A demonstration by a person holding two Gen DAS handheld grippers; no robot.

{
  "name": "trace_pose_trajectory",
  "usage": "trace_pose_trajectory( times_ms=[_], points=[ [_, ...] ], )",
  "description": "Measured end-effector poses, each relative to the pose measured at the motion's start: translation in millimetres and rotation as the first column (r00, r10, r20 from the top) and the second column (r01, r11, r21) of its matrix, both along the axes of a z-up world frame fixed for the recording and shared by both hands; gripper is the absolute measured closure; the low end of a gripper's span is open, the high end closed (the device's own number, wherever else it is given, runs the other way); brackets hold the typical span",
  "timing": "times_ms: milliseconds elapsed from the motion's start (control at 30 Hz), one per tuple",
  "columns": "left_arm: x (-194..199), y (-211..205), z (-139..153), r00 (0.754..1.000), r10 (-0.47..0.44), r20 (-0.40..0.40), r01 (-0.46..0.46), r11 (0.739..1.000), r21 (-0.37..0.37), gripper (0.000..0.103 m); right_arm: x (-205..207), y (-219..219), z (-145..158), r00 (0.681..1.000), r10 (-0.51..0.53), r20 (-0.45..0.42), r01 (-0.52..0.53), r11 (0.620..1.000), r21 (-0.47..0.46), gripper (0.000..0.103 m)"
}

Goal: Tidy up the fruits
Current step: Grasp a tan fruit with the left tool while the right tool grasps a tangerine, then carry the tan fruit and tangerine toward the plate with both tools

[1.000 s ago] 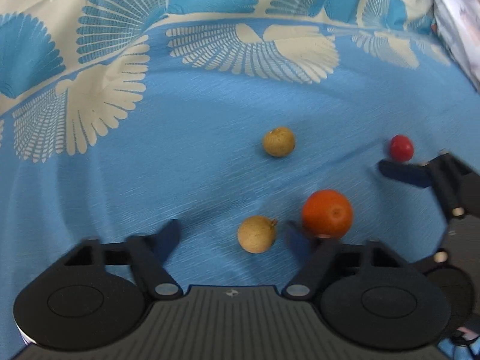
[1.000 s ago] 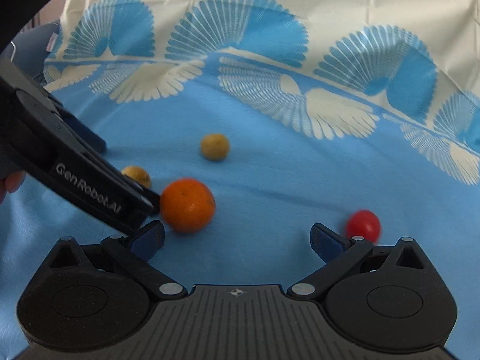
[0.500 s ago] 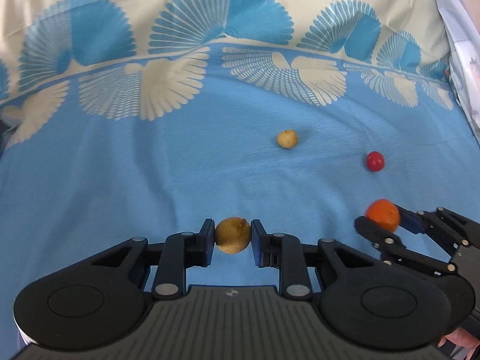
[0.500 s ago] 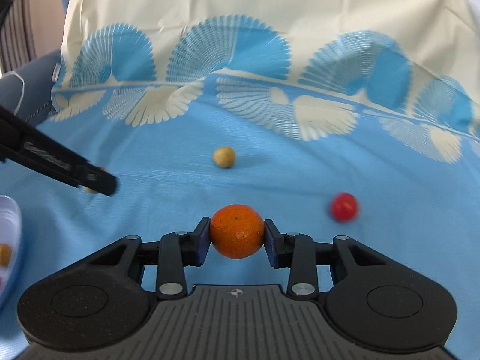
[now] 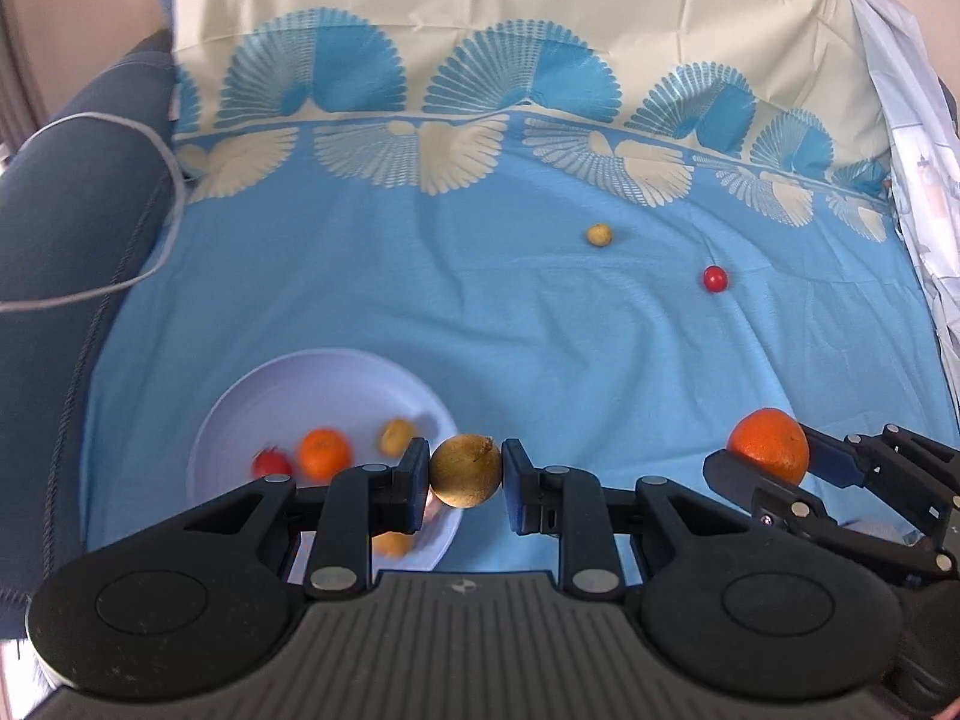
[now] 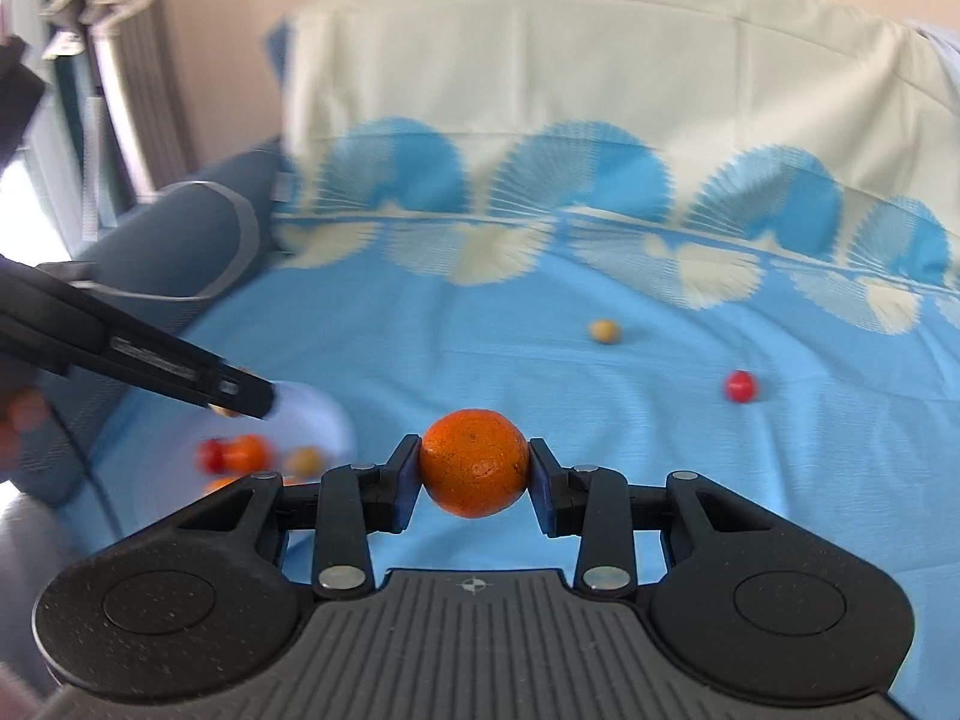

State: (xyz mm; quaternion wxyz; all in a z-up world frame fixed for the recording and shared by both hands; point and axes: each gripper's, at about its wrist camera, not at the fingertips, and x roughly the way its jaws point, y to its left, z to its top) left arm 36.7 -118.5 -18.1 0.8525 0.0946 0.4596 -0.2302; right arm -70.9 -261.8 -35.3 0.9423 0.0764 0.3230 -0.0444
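Left gripper [image 5: 465,475] is clamped on a brown longan [image 5: 465,470], pads touching both sides, stem nub up, held above the 3 o'clock edge of the white plate [image 5: 282,384]; right gripper [image 6: 474,474] is clamped on an orange mandarin [image 6: 474,463], both pads pressed against it, above the blue cloth [image 6: 540,372]. In the left wrist view the plate sits at roughly 8 o'clock of frame, already holding a second mandarin [image 5: 324,455], a red cherry tomato [image 5: 271,463] touching or just beside it at its 9 o'clock, a small longan [image 5: 396,435] at its 2 o'clock, plus another yellowish fruit [image 5: 393,543] partly hidden behind the left finger, type unclear. Same view shows the right gripper with its mandarin at 3 o'clock, well apart from the plate. Loose on the cloth: one longan [image 5: 599,234] at about 1 o'clock and one cherry tomato [image 5: 715,279] at its 4 o'clock, apart from each other and far from the plate. Right wrist view is motion-blurred; loose longan [image 6: 604,330] and tomato [image 6: 740,386] sit at 1–2 o'clock, plate contents smeared at 9 o'clock under the left gripper's finger. Dark blue cushion [image 5: 72,228] with a grey cord [image 5: 150,138] borders the cloth at 9–10 o'clock
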Motion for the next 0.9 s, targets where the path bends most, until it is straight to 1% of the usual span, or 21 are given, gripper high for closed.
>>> trace_pose_trajectory(
  times_ms=[100,233,400,500,633,900],
  points=[
    [-20,30,10,0.999,0.034,0.01,-0.034,0.999,0.004,0.075,-15,31,16,0.998,0.054,0.019,-0.054,0.998,0.015,0.064],
    [-46,68,22,0.996,0.078,0.037,-0.078,0.997,0.007,0.075,-37,69,32,0.993,0.113,0.039,-0.114,0.993,0.012,0.064],
    [-76,104,31,0.991,0.126,0.05,-0.126,0.992,-0.004,0.075,-65,106,40,0.984,0.174,0.04,-0.175,0.985,0.008,0.064],
    [-92,117,32,0.989,0.141,0.054,-0.14,0.99,-0.01,0.075,-79,123,43,0.978,0.206,0.041,-0.205,0.978,-0.022,0.064],
    [-108,130,34,0.986,0.159,0.054,-0.158,0.987,-0.024,0.075,-95,135,50,0.975,0.211,0.066,-0.208,0.977,-0.056,0.064],
    [-121,140,45,0.979,0.188,0.077,-0.184,0.982,-0.053,0.075,-115,141,62,0.972,0.215,0.099,-0.205,0.973,-0.103,0.064]
  ],
)
